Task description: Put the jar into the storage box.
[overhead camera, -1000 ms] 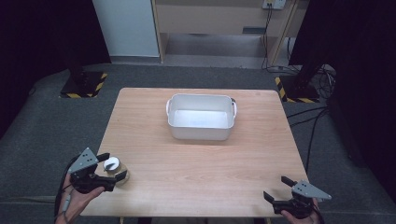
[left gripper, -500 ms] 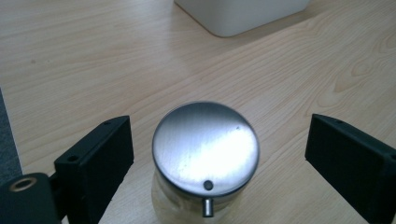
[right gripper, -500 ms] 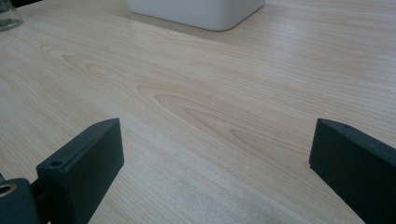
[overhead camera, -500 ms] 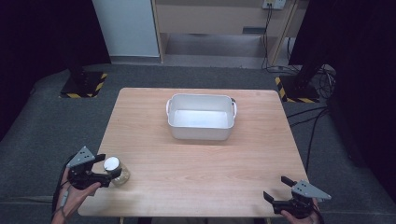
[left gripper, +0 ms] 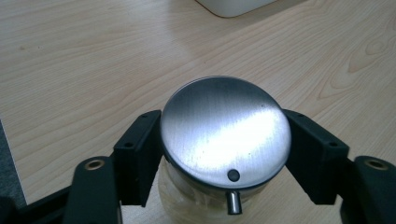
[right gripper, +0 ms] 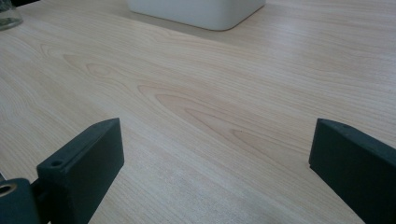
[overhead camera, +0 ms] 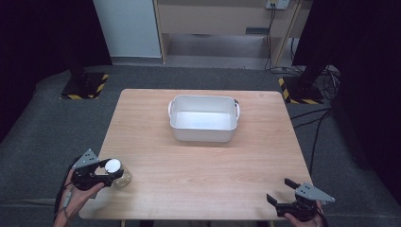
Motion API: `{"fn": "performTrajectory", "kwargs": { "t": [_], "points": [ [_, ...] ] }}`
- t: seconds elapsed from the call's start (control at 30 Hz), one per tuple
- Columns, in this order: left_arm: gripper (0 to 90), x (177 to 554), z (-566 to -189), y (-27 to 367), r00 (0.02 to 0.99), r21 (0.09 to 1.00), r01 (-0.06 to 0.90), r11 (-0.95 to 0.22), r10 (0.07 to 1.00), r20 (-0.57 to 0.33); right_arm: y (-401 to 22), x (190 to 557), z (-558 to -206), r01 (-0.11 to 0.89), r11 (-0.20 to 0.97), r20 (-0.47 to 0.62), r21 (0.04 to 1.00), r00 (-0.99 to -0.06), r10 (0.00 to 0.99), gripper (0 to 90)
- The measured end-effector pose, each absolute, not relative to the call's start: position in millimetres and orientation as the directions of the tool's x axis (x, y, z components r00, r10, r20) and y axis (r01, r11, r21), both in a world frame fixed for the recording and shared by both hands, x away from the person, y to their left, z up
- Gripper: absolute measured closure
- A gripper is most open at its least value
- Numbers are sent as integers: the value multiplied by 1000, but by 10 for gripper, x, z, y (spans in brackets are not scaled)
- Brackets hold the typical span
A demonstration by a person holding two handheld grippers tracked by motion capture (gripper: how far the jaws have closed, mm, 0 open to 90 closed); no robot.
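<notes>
jar (left gripper: 205, 196) body hidden under lid (left gripper: 225, 131)

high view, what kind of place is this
Probably a lab or studio set up for recording, not a home: a lone wooden table on grey floor padding, black curtains all around, hazard-striped stand bases and loose cables behind it.

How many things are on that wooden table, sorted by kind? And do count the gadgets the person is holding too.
Tubs: 1, the white tub
Jars: 1, the glass jar with a metal lid, between the left gripper's fingers
Grippers: 2, the left gripper and the right gripper, open above the table's near edge
Total: 4
</notes>
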State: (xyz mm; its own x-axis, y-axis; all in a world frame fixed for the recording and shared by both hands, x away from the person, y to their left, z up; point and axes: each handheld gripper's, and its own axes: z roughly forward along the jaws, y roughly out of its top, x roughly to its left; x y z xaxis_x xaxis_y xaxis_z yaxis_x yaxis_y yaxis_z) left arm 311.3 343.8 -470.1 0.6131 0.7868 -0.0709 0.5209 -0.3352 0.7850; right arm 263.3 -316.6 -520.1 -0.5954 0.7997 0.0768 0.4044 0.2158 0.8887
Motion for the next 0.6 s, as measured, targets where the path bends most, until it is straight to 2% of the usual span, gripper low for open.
{"fn": "performTrajectory", "kwargs": {
  "t": [0.17, 0.3, 0.6],
  "points": [
    [368, 3109, -4701, 3433, 615, 793, 503, -344, 787, -49, -3165, 2632, -5201, 404, 217, 76, 889, -596, 799, 34],
    [378, 3099, -4679, 3405, 618, 789, 490, -370, 786, -15, -3163, 2633, -5201, 404, 217, 76, 889, -596, 799, 34],
    [380, 3113, -4661, 3370, 626, 787, 489, -376, 780, -16, -3159, 2636, -5203, 403, 219, 74, 889, -597, 799, 35]
  ]
}}
